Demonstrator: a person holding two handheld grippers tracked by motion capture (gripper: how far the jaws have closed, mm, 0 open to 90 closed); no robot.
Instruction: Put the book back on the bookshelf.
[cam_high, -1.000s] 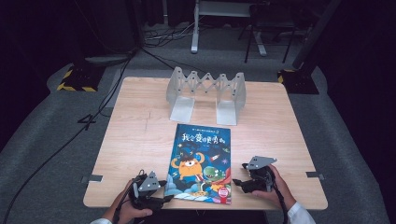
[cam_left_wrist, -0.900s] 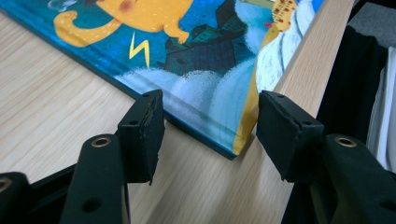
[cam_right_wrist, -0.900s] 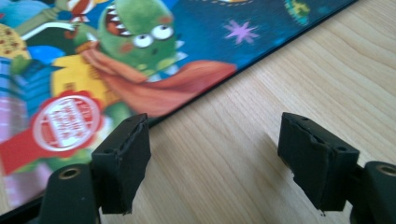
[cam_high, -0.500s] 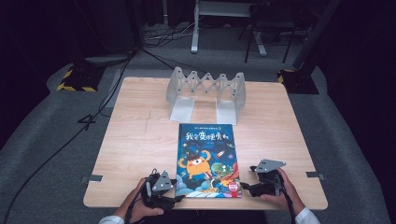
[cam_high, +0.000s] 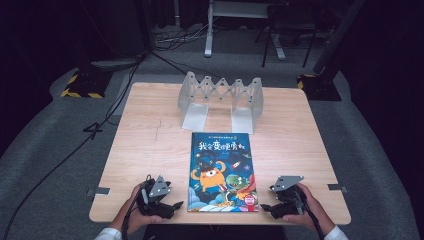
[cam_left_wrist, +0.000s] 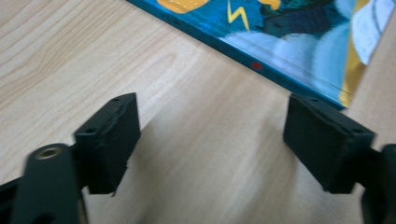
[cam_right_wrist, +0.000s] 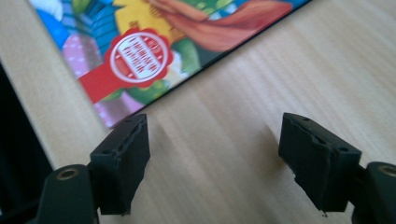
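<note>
book (cam_high: 221, 171) flat on table (cam_high: 150, 150) | we held left gripper (cam_high: 172, 206) jaws just opened wide, empty, beside its left corner | right gripper (cam_high: 266, 207) jaws wide, closing slightly, empty, beside right corner

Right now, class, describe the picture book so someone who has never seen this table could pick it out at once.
Find the wooden table. In front of the grey zigzag folding rack, between the left gripper and right gripper, lies the picture book. It is flat, closed, and brightly coloured: a blue cover with an orange monster.

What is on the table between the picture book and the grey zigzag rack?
Nothing: in the high view, bare wooden table separates the picture book from the grey zigzag rack.
</note>
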